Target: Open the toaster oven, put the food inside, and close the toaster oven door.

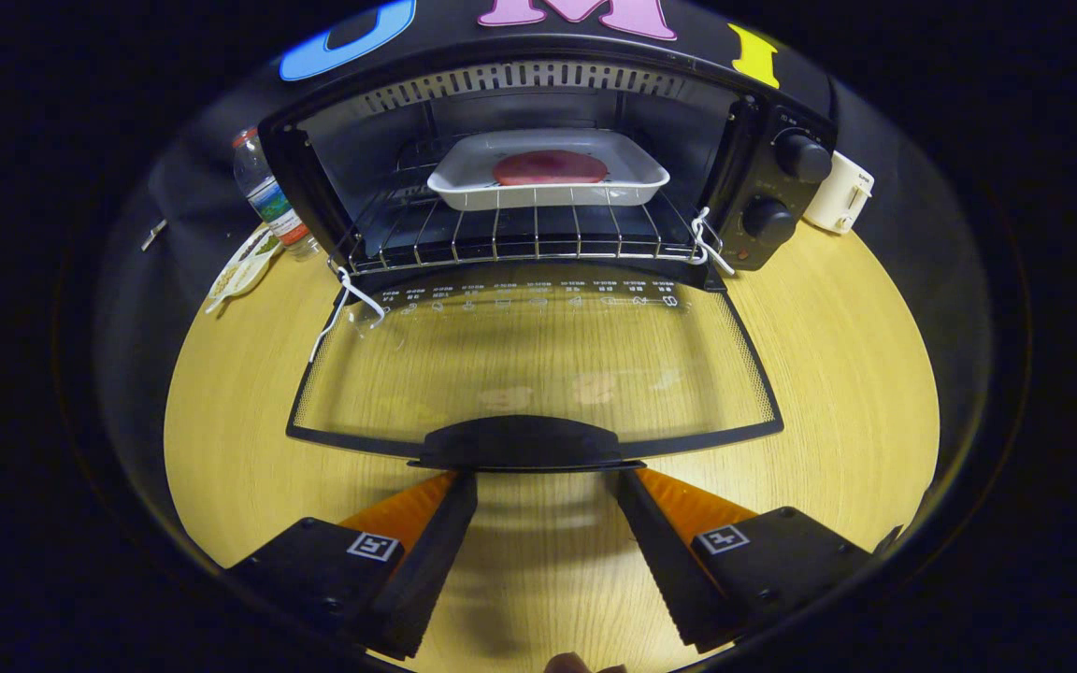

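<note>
A pale wood-grain table (pixel 828 374) carries the toaster oven (pixel 548 168), its glass door (pixel 538 365) folded flat. Inside, the food (pixel 550 167) lies in a white tray (pixel 473 182) on the rack. The gripper (pixel 546 481) has its jaws spread wide, tips just under the door handle (pixel 524 442). Beside the oven stand a water bottle (pixel 265 196) and a white mug (pixel 840 193).

You have before you, counted by kind:
- toaster oven (pixel 763 201): one, with one glass door (pixel 538 374) and one wire rack (pixel 520 238)
- control knobs (pixel 802 157): two
- white tray (pixel 637 182): one, holding one red patty (pixel 550 168)
- water bottle (pixel 263 192): one
- white mug (pixel 840 194): one
- fingers (pixel 426 551): two
- worktop (pixel 838 374): one
</note>
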Tool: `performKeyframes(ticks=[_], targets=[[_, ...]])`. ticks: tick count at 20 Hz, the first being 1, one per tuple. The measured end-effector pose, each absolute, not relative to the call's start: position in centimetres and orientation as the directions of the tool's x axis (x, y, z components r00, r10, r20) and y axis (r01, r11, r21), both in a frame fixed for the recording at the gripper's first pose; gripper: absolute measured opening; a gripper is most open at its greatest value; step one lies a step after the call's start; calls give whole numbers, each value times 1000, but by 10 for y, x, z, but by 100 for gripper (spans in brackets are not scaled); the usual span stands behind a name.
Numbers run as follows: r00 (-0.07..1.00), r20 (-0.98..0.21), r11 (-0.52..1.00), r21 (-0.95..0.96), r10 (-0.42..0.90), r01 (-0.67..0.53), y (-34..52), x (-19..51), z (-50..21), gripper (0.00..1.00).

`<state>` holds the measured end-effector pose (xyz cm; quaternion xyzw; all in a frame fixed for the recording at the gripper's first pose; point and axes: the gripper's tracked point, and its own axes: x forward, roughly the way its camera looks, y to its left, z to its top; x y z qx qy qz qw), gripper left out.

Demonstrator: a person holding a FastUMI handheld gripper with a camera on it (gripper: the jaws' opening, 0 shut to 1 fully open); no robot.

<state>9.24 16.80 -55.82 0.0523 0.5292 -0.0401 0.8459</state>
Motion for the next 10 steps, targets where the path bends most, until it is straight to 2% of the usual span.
performKeyframes(ticks=[10], targets=[[542,-840,989,81,2,122,167,92,-521,99]])
